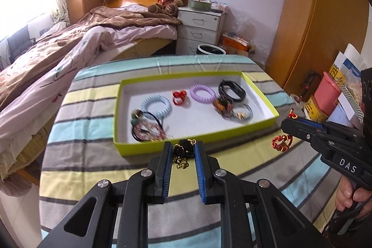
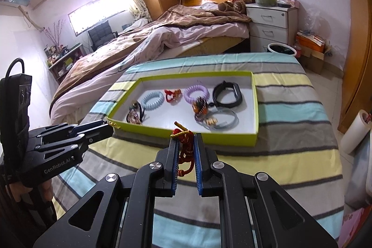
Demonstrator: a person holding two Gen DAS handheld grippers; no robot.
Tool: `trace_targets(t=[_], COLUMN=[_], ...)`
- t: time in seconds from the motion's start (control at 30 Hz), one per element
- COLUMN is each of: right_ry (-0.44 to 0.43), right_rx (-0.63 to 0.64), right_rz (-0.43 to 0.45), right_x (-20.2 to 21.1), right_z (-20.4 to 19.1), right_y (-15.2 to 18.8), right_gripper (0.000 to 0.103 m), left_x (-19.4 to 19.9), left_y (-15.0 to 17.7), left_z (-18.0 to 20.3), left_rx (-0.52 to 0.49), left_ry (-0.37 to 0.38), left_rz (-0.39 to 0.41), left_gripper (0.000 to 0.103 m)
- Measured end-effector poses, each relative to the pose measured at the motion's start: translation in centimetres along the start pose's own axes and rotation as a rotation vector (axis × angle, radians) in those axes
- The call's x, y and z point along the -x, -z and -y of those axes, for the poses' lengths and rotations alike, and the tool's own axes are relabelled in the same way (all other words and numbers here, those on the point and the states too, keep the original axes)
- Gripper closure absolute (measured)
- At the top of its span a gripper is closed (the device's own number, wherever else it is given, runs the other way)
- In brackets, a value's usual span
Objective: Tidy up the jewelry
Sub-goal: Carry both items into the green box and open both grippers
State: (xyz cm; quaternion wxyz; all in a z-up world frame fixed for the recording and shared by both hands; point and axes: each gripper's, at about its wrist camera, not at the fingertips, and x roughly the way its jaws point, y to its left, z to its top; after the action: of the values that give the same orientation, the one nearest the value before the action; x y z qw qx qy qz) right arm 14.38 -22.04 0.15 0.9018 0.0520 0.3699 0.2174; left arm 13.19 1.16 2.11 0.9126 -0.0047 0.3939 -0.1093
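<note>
A shallow green-rimmed box (image 1: 260,91) (image 2: 254,108) with a white floor sits on the striped table and holds several pieces: a blue coil band (image 1: 155,104), a purple coil band (image 1: 202,92), a black wristband (image 1: 231,88), a red knot piece (image 1: 178,97) and beaded bracelets. My left gripper (image 1: 183,151) is shut on a black and gold bracelet (image 1: 183,150) just in front of the box's near wall. My right gripper (image 2: 187,143) is shut on a red braided bracelet (image 2: 184,150), held above the cloth before the box; its beaded end hangs down in the left wrist view (image 1: 282,142).
The table wears a striped cloth (image 2: 290,155) in grey, yellow and teal. A bed (image 2: 162,34) lies behind and left of it, a white drawer unit (image 2: 270,22) and a bin (image 2: 281,49) behind. Boxes and a pink container (image 1: 326,92) stand at the right.
</note>
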Motion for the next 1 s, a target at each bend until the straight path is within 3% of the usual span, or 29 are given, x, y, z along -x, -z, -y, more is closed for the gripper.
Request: trace_targets(t=[0.47,0.77,1.0], right_ry=[-0.029,-0.035,-0.041], right_rx=[0.014,0.021,0.05], right_rz=[-0.033,-0.117,-0.182], right_x=[-3.0,-8.1,-11.2], right_z=[-1.3,-1.5,-1.7], right_y=[-3.3,-4.3,-4.3], right_gripper=[0.091,0.091,0.091], left_x=[-1.6,-5.7,-9.4], left_y=[-3.9,-6.5,-8.1], left_z=[-2.9,-5.7,-6.3], left_rx=[0.032,0.089,0.067], left_ry=[0.016,0.022,0.003], left_rz=[0.01,-0.022,-0.067], left_gripper=[0.084,0.084,0.084])
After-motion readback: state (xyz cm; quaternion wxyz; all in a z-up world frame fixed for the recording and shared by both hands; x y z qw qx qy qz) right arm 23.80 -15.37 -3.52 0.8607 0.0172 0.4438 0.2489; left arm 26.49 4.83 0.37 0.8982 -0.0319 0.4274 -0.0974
